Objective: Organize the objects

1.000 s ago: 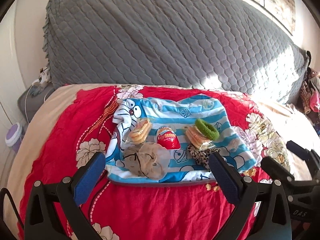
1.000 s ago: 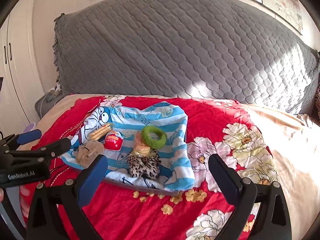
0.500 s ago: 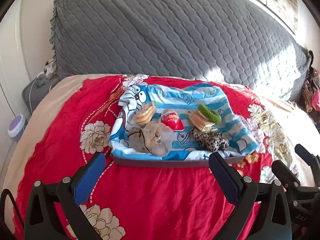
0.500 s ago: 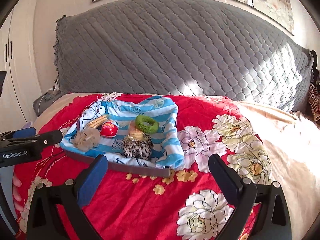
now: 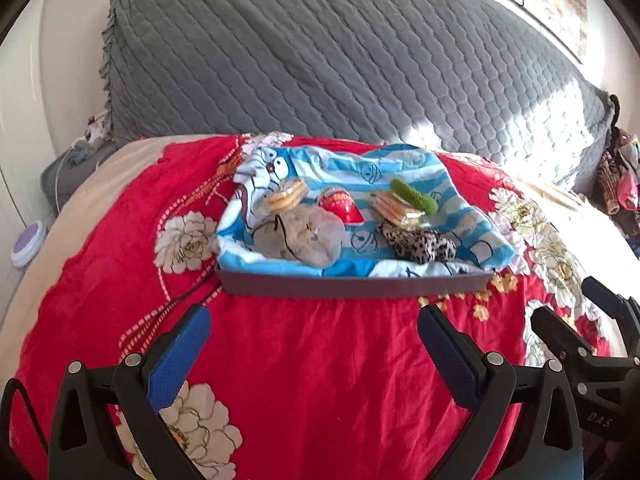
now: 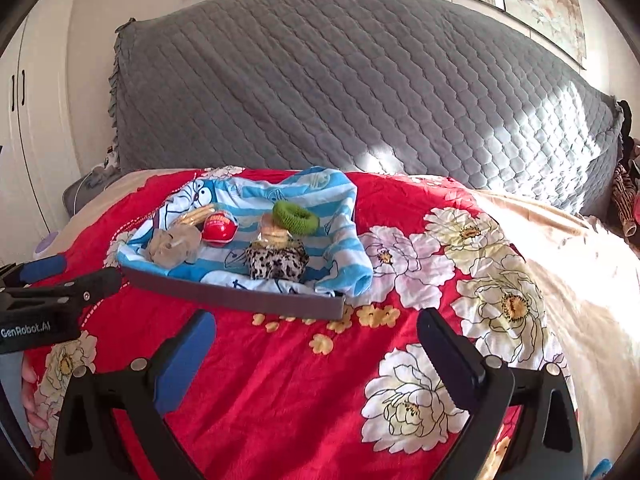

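A grey tray (image 5: 352, 285) (image 6: 240, 300) lined with a blue striped cartoon cloth (image 5: 348, 176) sits on the red floral bedspread. In it lie a beige scrunchie (image 5: 300, 236) (image 6: 174, 242), a red round snack pack (image 5: 340, 204) (image 6: 219, 227), two cracker packs (image 5: 286, 196) (image 5: 396, 208), a green hair tie (image 5: 414, 196) (image 6: 295, 218) and a leopard scrunchie (image 5: 418, 245) (image 6: 277, 261). My left gripper (image 5: 314, 344) is open and empty, in front of the tray. My right gripper (image 6: 316, 344) is open and empty, in front of the tray's right end.
A grey quilted headboard (image 5: 340, 64) rises behind the bed. A grey nightstand (image 5: 68, 172) and a purple-lidded jar (image 5: 28, 236) stand at the left. Clothes (image 5: 618, 184) hang at the far right. White wardrobe doors (image 6: 24, 140) are at the left.
Both grippers have pulled back from the tray and lowered; the tray now looks farther off and its grey front wall shows. Nothing in the tray has moved.
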`<action>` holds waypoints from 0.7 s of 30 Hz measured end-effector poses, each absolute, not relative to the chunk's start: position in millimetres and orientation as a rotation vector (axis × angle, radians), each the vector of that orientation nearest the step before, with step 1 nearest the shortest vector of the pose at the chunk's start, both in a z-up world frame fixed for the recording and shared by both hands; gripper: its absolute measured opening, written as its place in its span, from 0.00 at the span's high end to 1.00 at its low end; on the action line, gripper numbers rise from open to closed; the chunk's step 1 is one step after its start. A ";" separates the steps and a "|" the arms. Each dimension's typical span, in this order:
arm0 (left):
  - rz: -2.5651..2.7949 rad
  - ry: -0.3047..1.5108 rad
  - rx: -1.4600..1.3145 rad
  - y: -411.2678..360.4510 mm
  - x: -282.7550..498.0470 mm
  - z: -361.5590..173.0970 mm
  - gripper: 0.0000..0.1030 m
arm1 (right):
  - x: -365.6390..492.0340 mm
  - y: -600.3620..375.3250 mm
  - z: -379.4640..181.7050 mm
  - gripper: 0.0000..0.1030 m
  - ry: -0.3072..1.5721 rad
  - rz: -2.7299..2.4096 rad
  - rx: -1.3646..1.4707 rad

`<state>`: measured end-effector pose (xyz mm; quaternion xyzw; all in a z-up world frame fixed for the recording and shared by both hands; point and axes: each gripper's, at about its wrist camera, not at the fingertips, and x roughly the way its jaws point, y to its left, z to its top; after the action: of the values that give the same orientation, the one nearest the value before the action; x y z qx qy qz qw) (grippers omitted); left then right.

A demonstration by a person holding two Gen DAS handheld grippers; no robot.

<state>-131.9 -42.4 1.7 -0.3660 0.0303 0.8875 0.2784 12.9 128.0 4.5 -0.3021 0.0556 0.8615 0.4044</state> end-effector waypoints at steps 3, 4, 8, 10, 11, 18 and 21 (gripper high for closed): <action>2.369 0.058 -0.979 -46.2 -129.3 -2.8 0.00 | 13.5 126.0 0.6 0.01 0.141 2.175 -0.775; 2.369 0.050 -0.972 -47.6 -128.0 -3.3 0.00 | 13.7 125.2 -0.4 0.01 0.140 2.177 -0.778; 2.370 0.043 -0.970 -52.6 -123.0 -8.1 0.00 | 16.0 119.5 -2.7 0.01 0.133 2.186 -0.779; 2.377 0.062 -0.975 -54.3 -120.1 -11.1 0.00 | 16.5 116.8 -4.7 0.01 0.131 2.189 -0.786; 2.377 0.059 -0.972 -56.2 -118.3 -12.7 0.00 | 16.8 115.5 -5.7 0.01 0.129 2.189 -0.787; 2.412 0.092 -0.970 -62.4 -110.3 -23.2 0.00 | 18.8 104.1 -13.3 0.01 0.107 2.197 -0.791; 2.409 0.087 -0.956 -64.5 -108.5 -24.5 0.00 | 19.2 100.4 -16.4 0.01 0.096 2.197 -0.793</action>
<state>-108.5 -64.5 -24.5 -0.3548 0.0323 0.8943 0.2708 19.2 100.4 -16.4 -0.3121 0.0377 0.8650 0.3912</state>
